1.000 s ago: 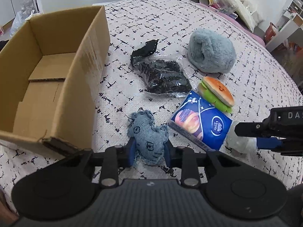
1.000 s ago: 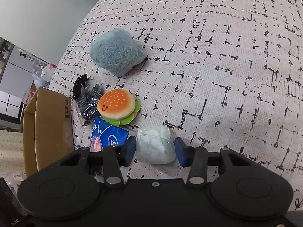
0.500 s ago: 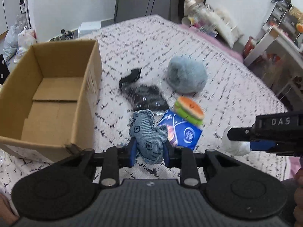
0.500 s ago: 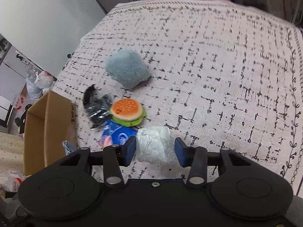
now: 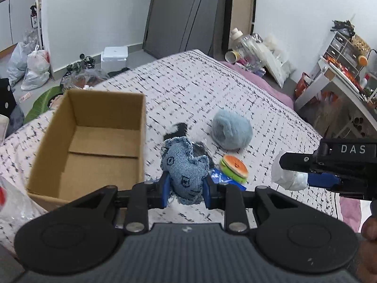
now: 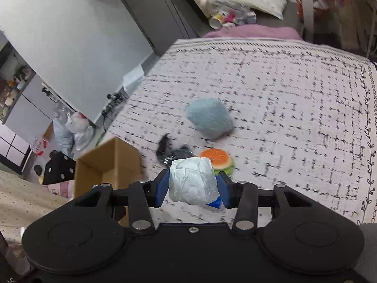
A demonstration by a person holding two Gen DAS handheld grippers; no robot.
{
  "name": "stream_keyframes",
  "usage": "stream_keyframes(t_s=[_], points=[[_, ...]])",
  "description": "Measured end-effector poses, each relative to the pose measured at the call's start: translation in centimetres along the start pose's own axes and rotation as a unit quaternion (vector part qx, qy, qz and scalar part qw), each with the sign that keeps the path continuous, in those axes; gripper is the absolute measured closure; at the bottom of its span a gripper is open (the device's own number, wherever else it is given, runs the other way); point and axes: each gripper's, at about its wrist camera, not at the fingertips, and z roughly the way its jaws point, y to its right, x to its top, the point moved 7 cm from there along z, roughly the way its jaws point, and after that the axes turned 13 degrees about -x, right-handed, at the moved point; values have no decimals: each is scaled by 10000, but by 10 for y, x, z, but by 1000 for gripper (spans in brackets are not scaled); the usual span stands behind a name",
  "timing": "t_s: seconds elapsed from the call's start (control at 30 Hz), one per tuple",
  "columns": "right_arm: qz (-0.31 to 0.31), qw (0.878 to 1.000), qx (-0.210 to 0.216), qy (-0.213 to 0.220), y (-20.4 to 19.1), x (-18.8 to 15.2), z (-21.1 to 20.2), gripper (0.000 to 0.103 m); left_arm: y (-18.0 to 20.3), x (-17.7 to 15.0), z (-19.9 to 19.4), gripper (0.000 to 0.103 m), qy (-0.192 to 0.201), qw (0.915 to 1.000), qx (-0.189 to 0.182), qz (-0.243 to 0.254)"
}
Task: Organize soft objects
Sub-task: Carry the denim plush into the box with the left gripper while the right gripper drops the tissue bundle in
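I have the left tool point(image 5: 186, 186) clamped on the denim toy point(image 5: 185, 168), right tool point(image 6: 192, 189) clamped on the white wad point(image 6: 192, 181), both above the bed point(image 5: 212, 89), box point(image 5: 94, 141) at left.

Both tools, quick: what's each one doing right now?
Left tool: shut on the denim plush, lifted off the bed.
Right tool: shut on the white wrapped bundle, also lifted.

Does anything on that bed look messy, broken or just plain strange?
Nothing looks broken or spilled. The cardboard box sits upright and empty. The fluffy blue plush, burger toy and a black bag lie loose on the patterned bedspread, waiting to be sorted.
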Motion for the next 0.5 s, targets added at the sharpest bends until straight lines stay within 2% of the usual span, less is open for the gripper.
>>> stream_keyframes(t_s=[0.27,0.5], points=[[-20,9995,243,210,-36,-2,-19,59,-22,23,-29,76,180,9998,54,-56],[-96,9987,455,218,-68,-10,-23,59,-45,32,-48,76,311,9993,150,-140]])
